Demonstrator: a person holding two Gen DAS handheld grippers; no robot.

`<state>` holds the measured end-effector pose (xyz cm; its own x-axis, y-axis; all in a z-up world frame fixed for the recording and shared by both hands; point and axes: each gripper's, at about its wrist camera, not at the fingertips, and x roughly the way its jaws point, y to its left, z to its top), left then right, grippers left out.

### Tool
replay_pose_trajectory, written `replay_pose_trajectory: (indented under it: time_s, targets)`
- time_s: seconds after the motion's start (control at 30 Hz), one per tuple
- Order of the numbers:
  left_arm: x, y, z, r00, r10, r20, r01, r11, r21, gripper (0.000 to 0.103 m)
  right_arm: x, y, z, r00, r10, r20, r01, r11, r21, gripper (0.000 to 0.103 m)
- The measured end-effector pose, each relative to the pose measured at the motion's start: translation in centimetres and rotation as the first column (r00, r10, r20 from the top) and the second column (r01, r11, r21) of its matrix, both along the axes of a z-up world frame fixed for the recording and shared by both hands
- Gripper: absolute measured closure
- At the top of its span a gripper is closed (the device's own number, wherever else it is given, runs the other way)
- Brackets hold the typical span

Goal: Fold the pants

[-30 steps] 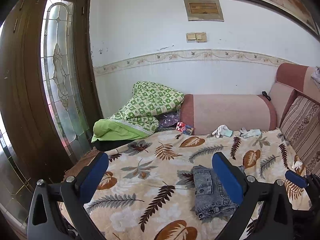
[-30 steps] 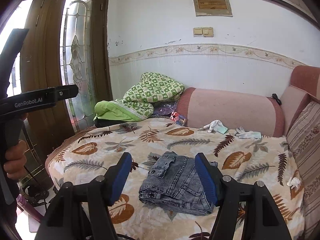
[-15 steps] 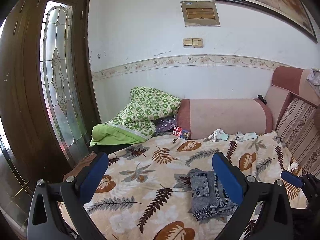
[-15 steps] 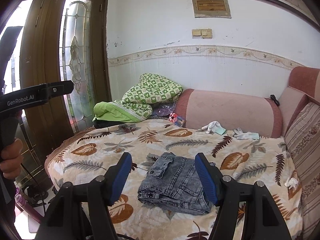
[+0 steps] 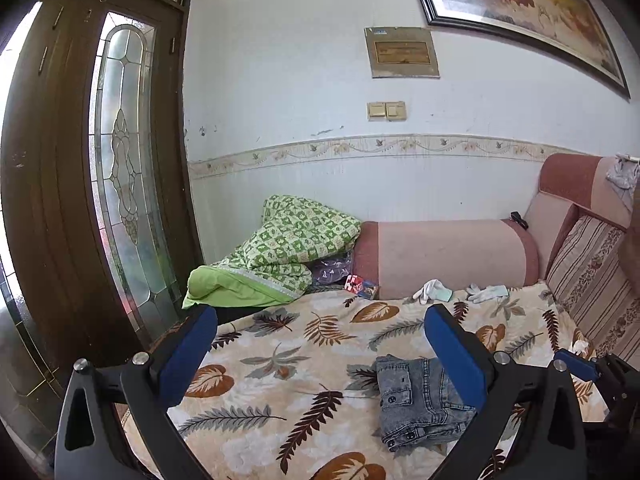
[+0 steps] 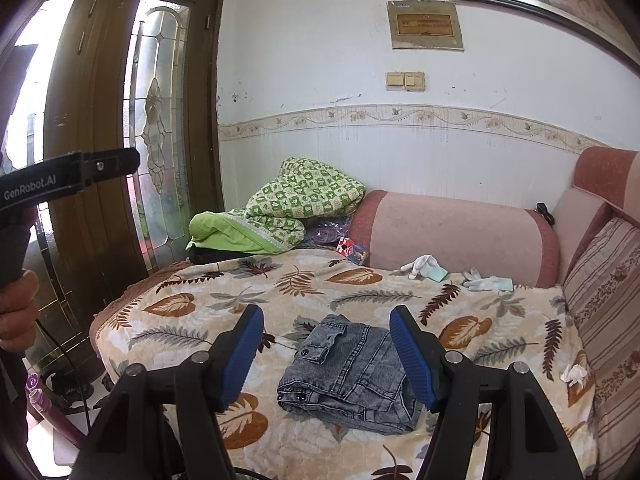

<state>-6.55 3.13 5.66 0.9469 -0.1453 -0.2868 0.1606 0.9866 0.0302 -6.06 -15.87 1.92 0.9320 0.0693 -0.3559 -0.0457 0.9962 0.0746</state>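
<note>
While both blue-padded grippers, left gripper [image 5: 320, 354] and right gripper [image 6: 326, 350], hang wide apart and empty, the grey stonewashed denim pants [image 6: 352, 376] lie folded on the near leaf-print bedspread [image 6: 224, 304]. Denim looks thick, pliant; the layered near edge seems the best hold. "GenRobot.AI" marks one handle [image 6: 60, 178].

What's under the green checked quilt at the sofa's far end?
Under the green checked quilt, a dark folded item and purple fabric peek out. Anything deeper is covered.
</note>
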Motion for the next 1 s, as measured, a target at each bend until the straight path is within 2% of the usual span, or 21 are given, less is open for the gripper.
replay_pose_trajectory:
  time_s: [0.33, 1.0]
  targets:
    - [-0.7, 0.9, 0.7, 1.000, 0.005, 0.023, -0.004, 1.000, -0.029, 0.000, 0.3, 0.6, -0.3, 1.000, 0.019, -0.013, -0.019, 1.000, -0.012, 0.034]
    - [1.5, 1.0, -0.9, 0.999, 0.027, -0.030, -0.028, 0.999, -0.032, 0.000, 2.0, 1.1, -2.1, 0.997, 0.040, -0.072, -0.041, 0.999, -0.008, 0.034]
